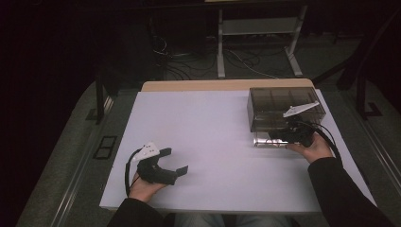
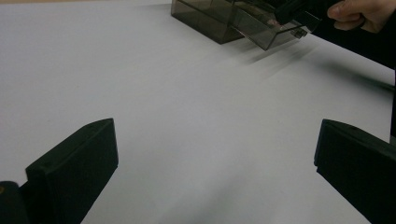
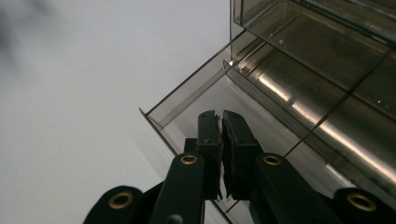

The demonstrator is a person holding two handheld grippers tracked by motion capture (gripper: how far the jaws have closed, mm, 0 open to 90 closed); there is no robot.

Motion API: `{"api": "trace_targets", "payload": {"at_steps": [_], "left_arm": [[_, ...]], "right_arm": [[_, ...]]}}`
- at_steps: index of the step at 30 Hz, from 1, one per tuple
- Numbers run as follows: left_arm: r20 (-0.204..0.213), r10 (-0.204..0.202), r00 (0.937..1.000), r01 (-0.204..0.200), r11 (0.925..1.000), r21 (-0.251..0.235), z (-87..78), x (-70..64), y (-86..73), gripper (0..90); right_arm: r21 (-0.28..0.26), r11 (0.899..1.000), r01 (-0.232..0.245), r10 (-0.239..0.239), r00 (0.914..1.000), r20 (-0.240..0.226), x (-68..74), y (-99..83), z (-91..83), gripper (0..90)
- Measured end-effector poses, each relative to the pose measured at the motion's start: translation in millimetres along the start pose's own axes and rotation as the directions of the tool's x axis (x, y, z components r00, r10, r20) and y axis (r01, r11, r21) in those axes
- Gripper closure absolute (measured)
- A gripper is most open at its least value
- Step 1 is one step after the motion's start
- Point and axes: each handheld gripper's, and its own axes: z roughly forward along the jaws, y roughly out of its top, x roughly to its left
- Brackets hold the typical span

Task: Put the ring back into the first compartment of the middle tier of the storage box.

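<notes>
Two grippers in play. I am holding the right gripper [image 3: 220, 122] with jaws pinched together on the front wall of a smoky plastic drawer [image 3: 196, 95], which is sticking out of its organizer box [image 1: 285, 108] toward me at the table's [image 1: 203, 127] far right. Drawer's long axis is running across the box front. I am resting the left gripper [image 1: 171, 161] well apart at near left, jaws spread, empty. Nothing is standing between them.
</notes>
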Motion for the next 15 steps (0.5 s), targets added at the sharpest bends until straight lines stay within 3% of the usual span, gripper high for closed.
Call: {"api": "trace_targets", "payload": {"at_steps": [15], "left_arm": [[0.001,0.002,1.0000,-0.002,1.0000,0.005,0.1,0.0,0.0,0.0]], "right_arm": [[0.026,1.000,0.006,-0.006,0.9999,-0.012,2.5,1.7,14.6,84.8]]}}
